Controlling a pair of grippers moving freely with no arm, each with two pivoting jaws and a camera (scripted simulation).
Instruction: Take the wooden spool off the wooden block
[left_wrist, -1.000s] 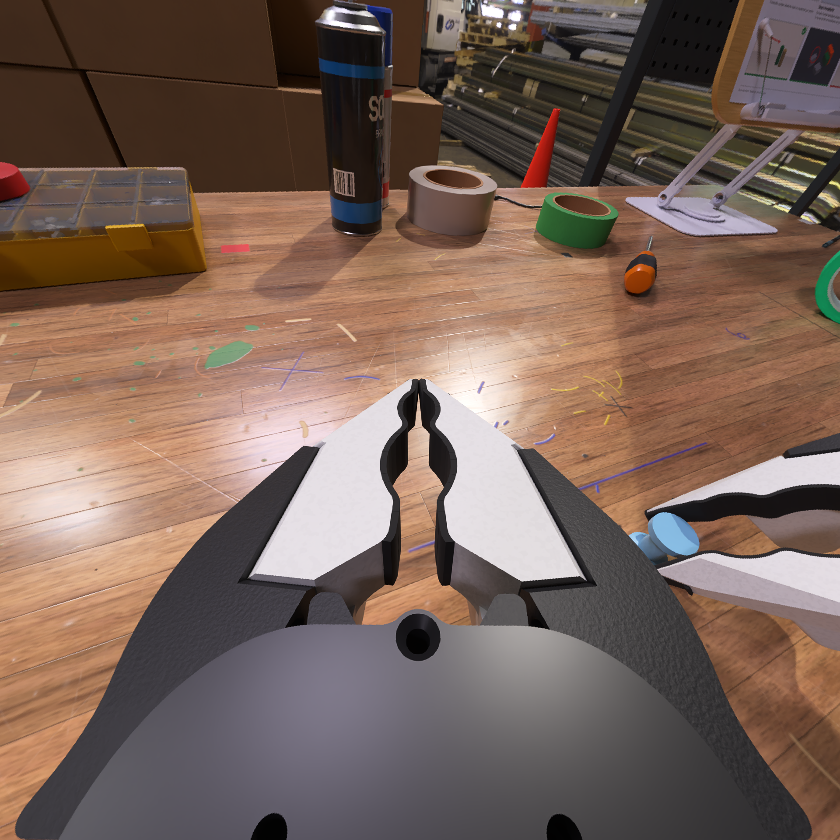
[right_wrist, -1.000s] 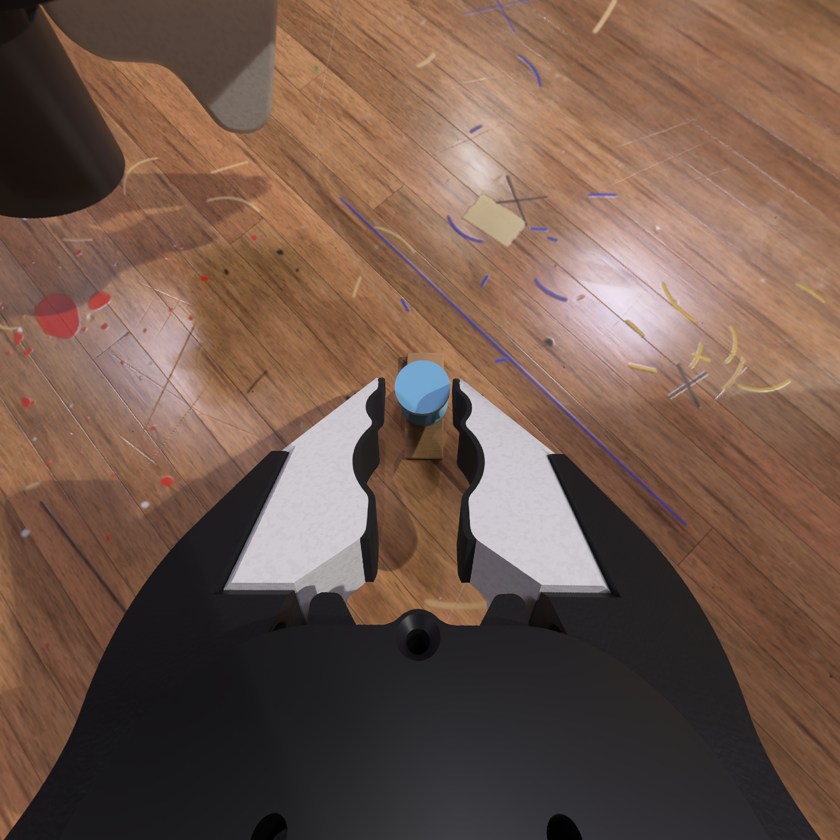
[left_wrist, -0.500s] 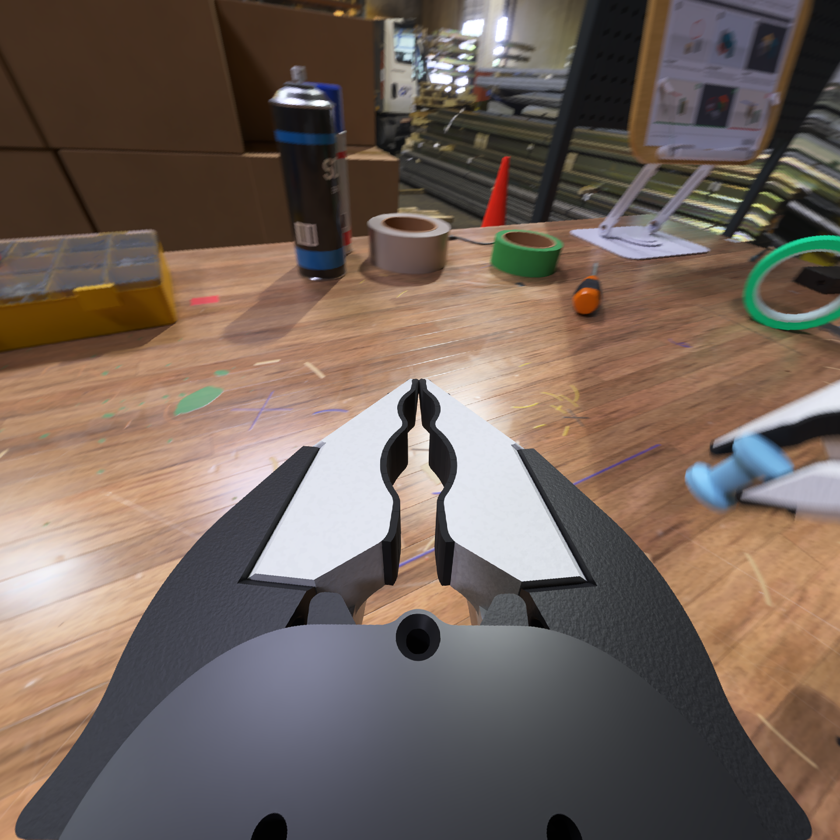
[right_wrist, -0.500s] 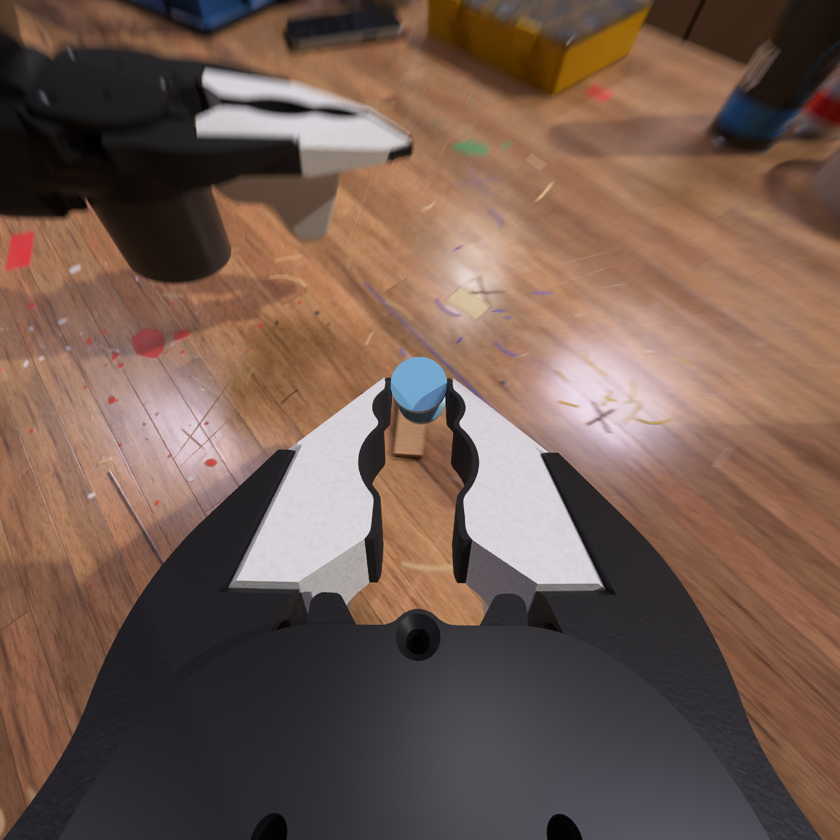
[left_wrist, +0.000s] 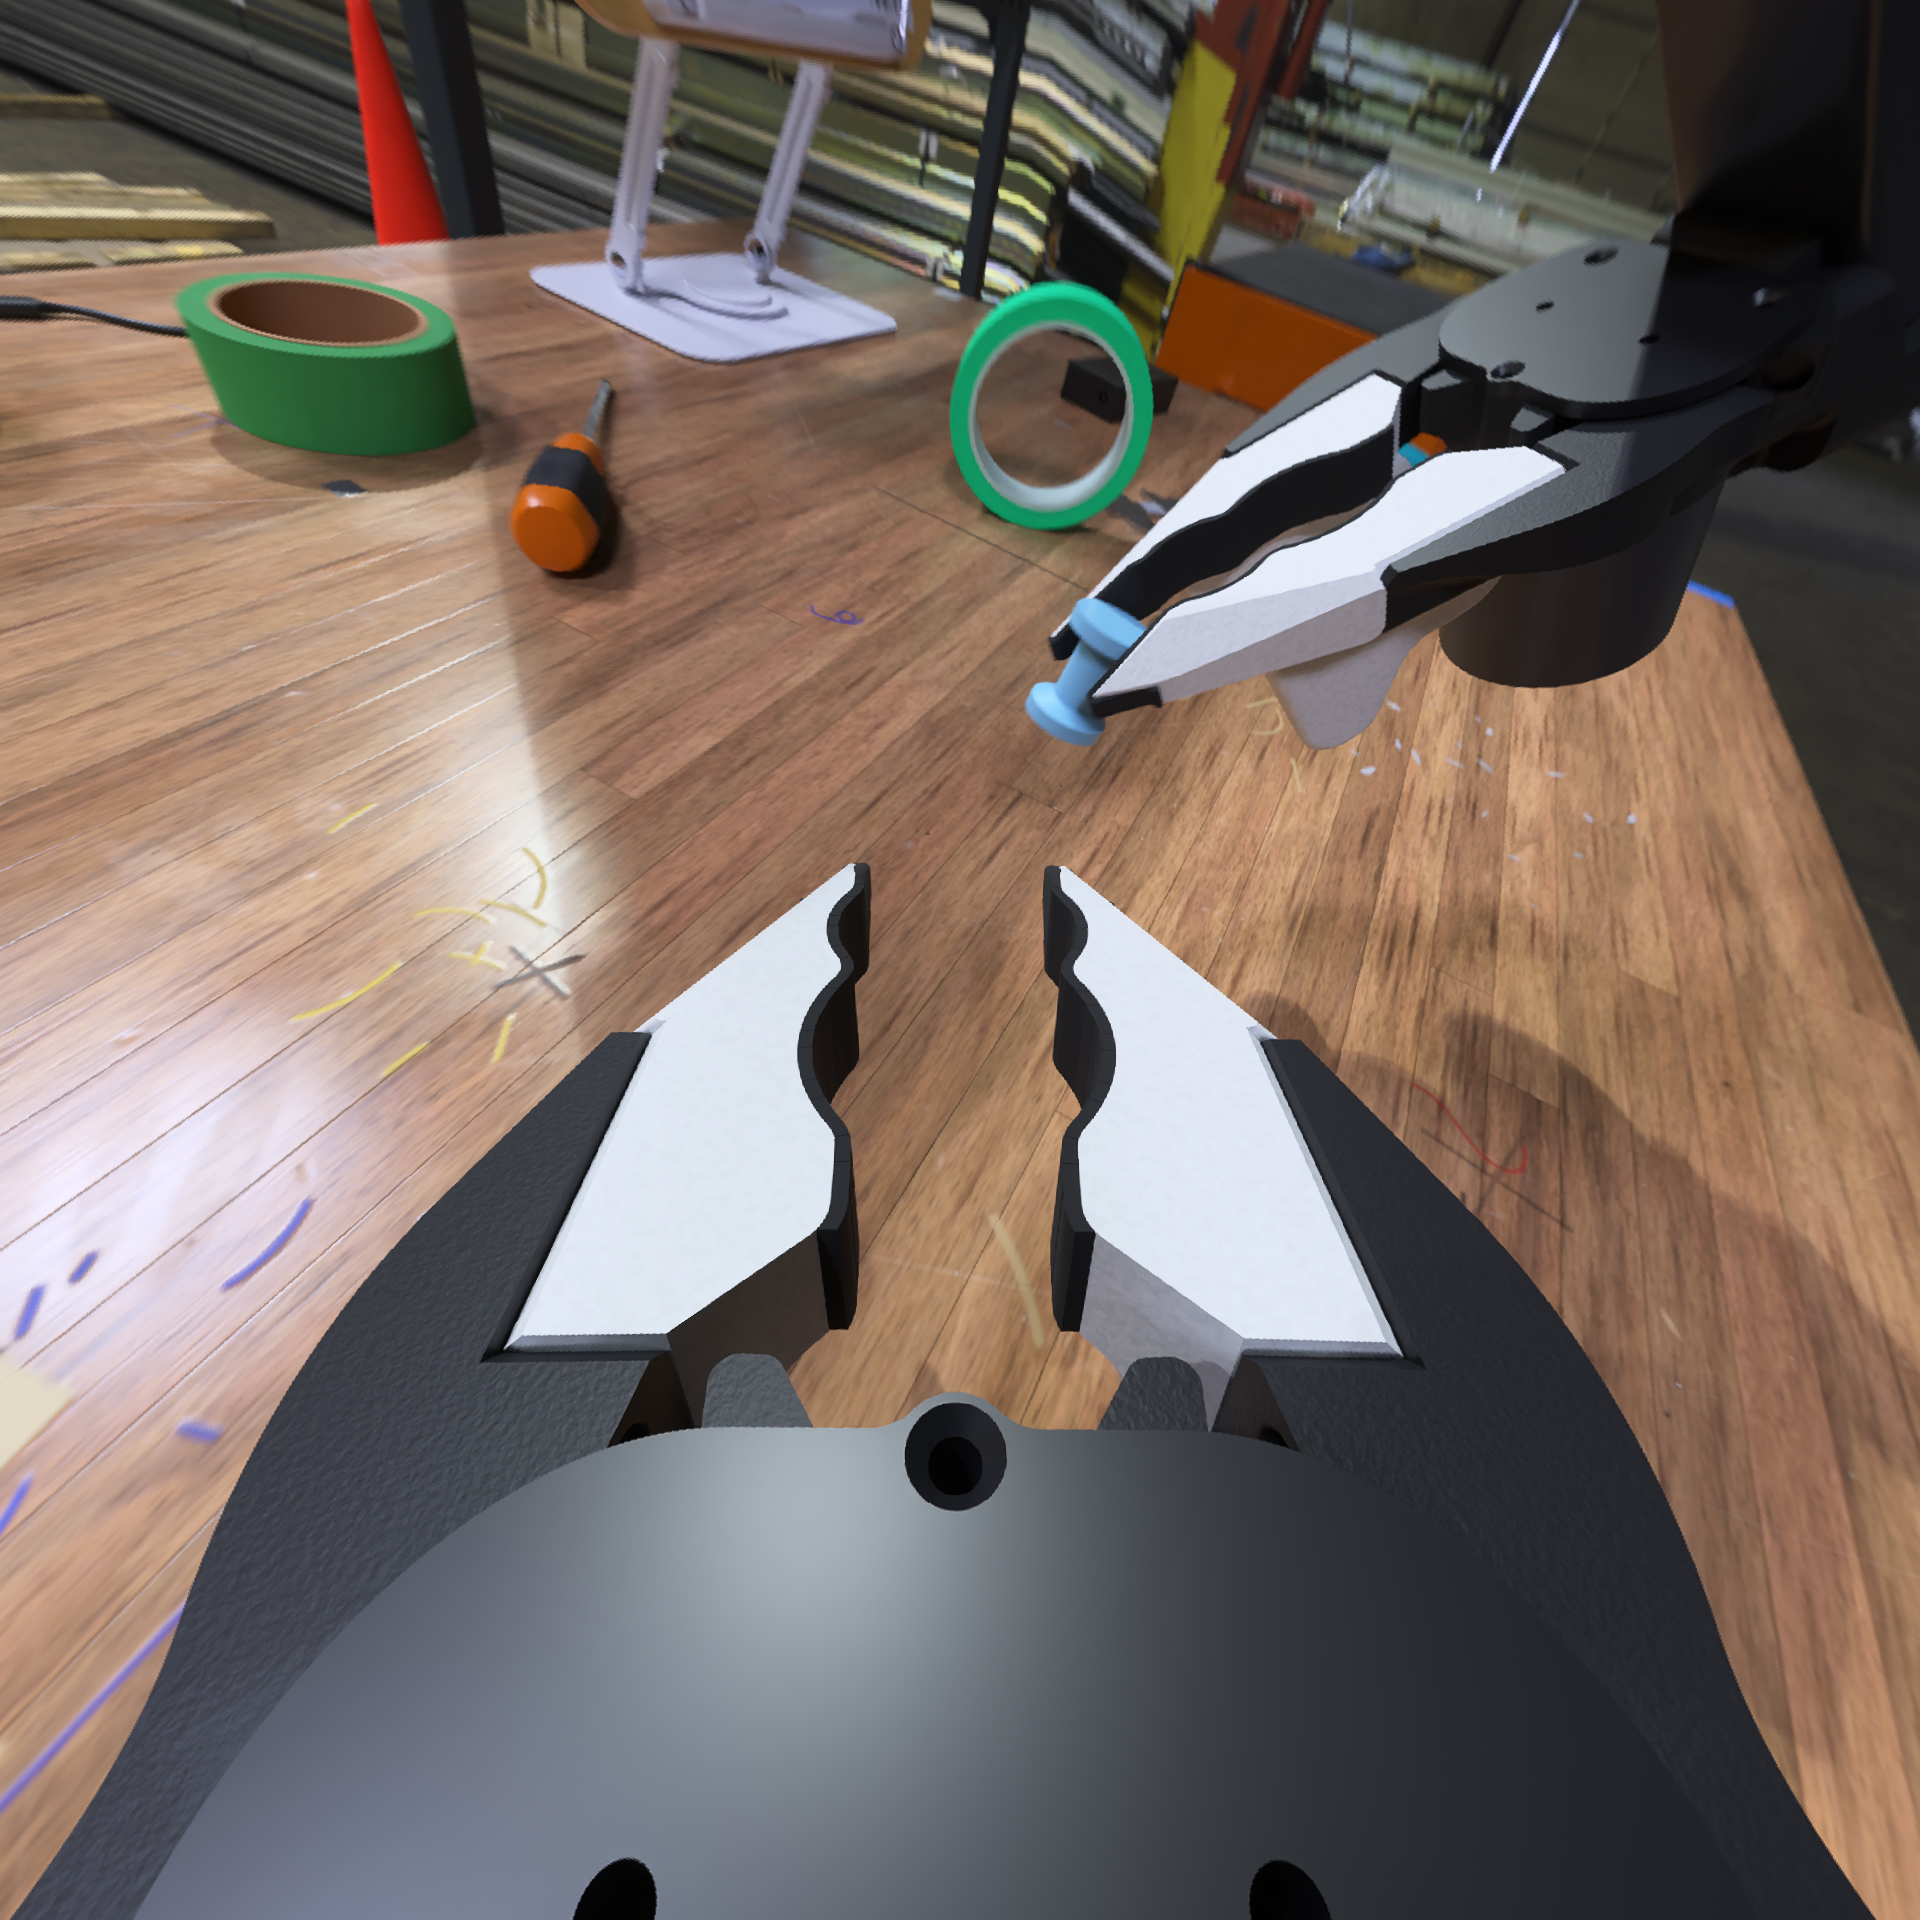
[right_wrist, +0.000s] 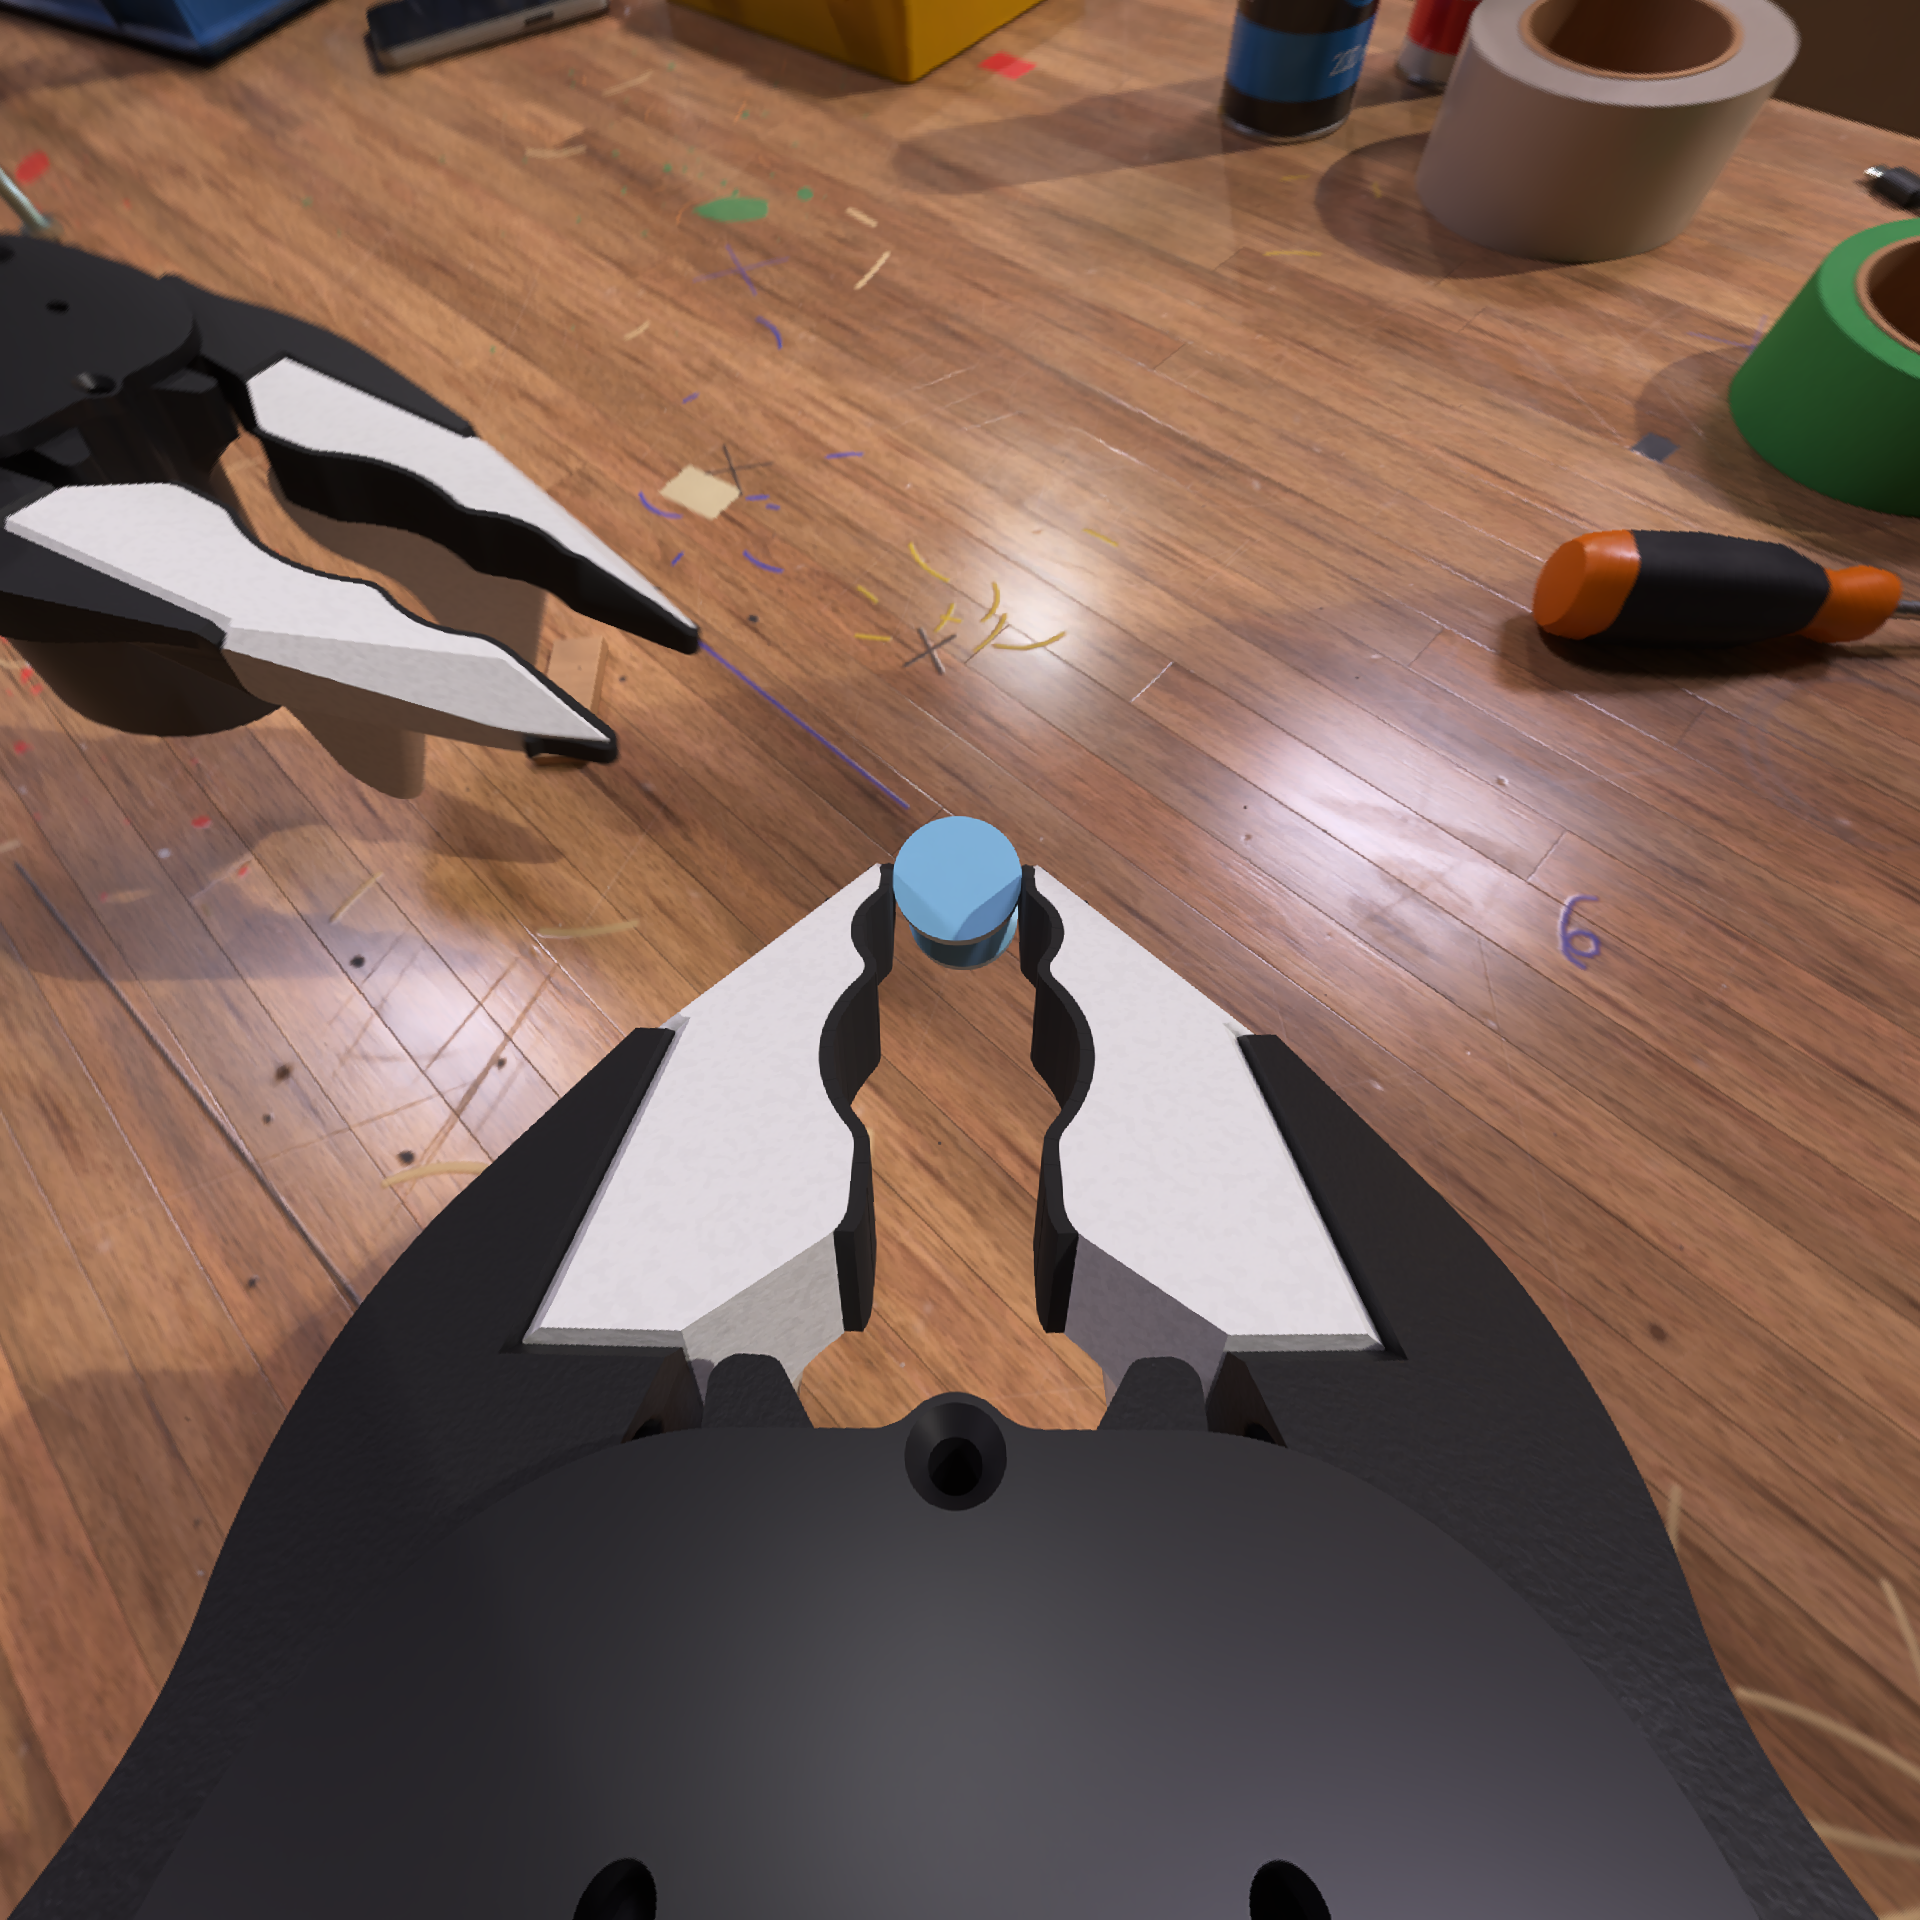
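Observation:
The spool (right_wrist: 956, 873) is light blue and sits pinched between the tips of my right gripper (right_wrist: 956, 896), held in the air above the table. In the left wrist view the spool (left_wrist: 1081, 675) hangs tilted from the right gripper (left_wrist: 1093, 665) at upper right. The small tan wooden block (right_wrist: 577, 665) lies on the table to the left, partly hidden behind the fingers of my left gripper (right_wrist: 644, 691). My left gripper (left_wrist: 956, 883) is open and empty; the block does not show in its own view.
A screwdriver (right_wrist: 1704, 587), a green tape roll (right_wrist: 1839, 384), a beige tape roll (right_wrist: 1600, 125) and a spray can (right_wrist: 1294, 62) lie to the right and back. A standing green tape ring (left_wrist: 1049, 405) and a white stand (left_wrist: 717, 301) are behind. The table edge (left_wrist: 1818, 831) runs on the right.
My right gripper has lifted the spool off the block and carried it away to the right. My left gripper has opened and turned toward the right.

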